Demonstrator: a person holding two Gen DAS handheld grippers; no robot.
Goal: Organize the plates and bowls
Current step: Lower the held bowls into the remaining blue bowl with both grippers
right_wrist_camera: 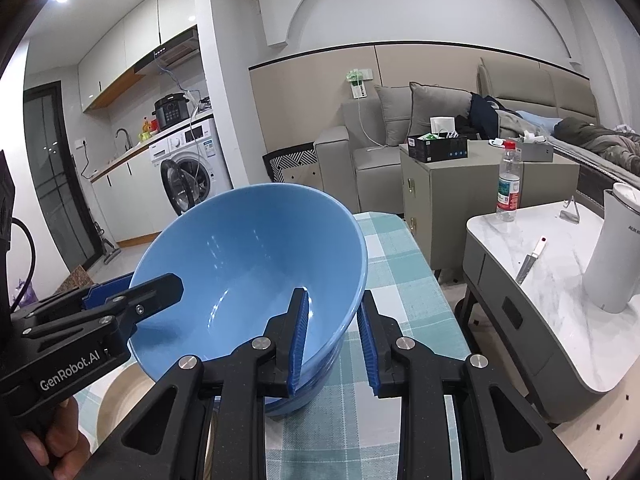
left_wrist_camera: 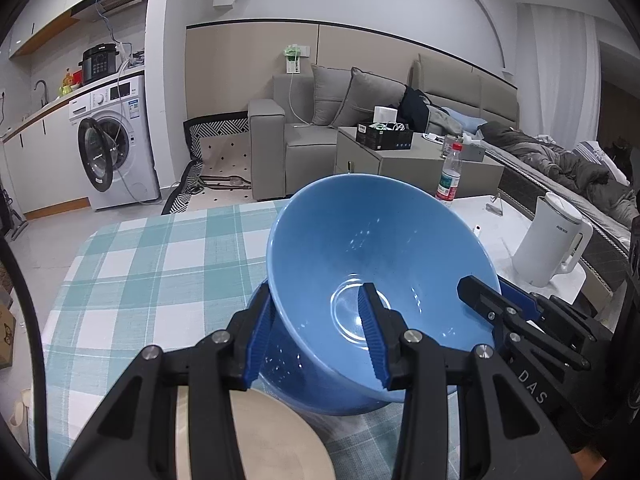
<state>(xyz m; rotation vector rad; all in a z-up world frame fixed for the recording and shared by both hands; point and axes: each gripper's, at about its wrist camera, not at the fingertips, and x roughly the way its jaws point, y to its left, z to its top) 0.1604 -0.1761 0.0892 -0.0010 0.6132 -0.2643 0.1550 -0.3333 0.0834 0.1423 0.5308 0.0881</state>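
Observation:
A blue bowl is held tilted above the checked tablecloth, resting in a second blue bowl under it. My left gripper is shut on its left rim, one finger inside and one outside. My right gripper is shut on its right rim in the same way; it also shows at the bowl's right edge in the left wrist view. A beige plate lies on the cloth just below and nearer than the bowls.
A white marble side table stands to the right with a white kettle, a knife and a water bottle. Behind are a grey sofa, a cabinet and a washing machine.

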